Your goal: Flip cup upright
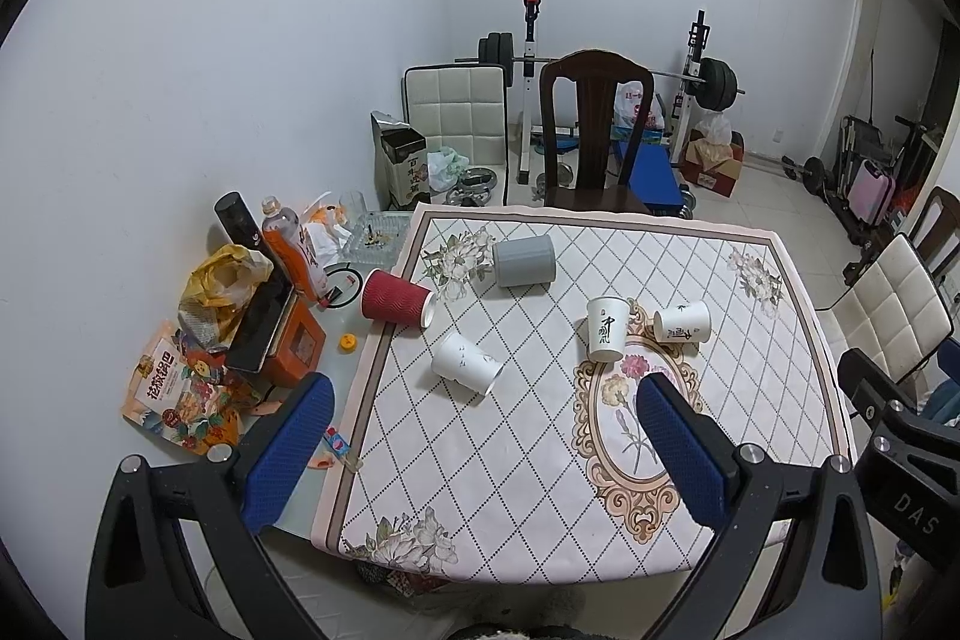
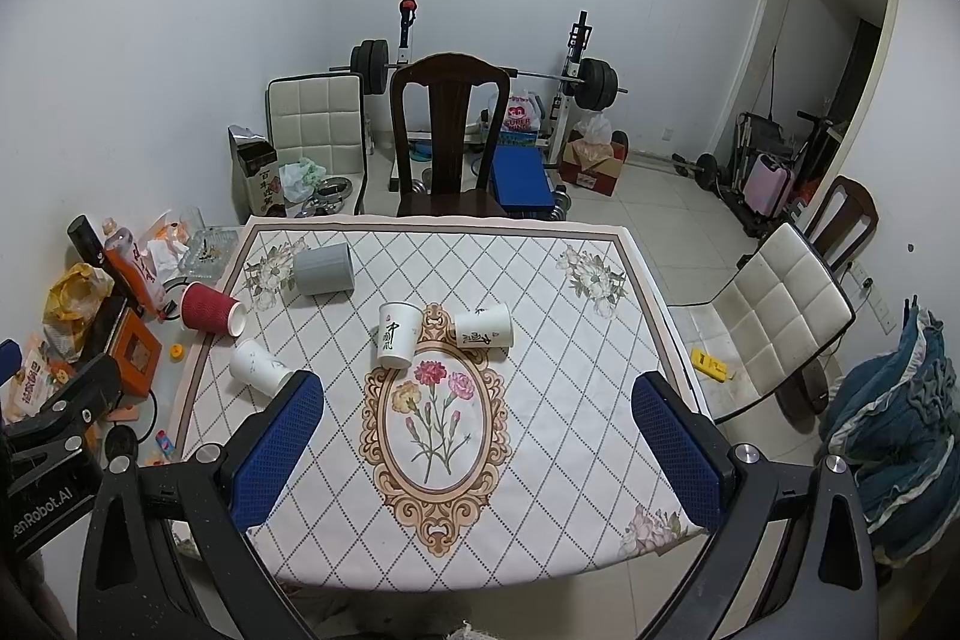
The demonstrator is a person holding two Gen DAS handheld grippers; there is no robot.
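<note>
Several cups lie on the patterned tablecloth (image 1: 540, 430). A grey cup (image 1: 524, 261) (image 2: 323, 269), a red ribbed cup (image 1: 396, 305) (image 2: 211, 308), a white cup at the left (image 1: 467, 361) (image 2: 259, 367) and a white cup at the right (image 1: 682, 322) (image 2: 483, 325) all lie on their sides. One white cup with calligraphy (image 1: 607, 328) (image 2: 396, 334) stands upright near the middle. My left gripper (image 1: 486, 451) and my right gripper (image 2: 477, 451) are both open and empty, held above the table's near edge.
Clutter fills the table's left strip: an orange bottle (image 1: 294, 247), snack bags (image 1: 174, 394), an orange box (image 1: 297, 349). A dark wooden chair (image 1: 594, 130) stands behind the table, a white chair (image 2: 774, 316) at the right. A barbell rack (image 1: 606, 64) is at the back.
</note>
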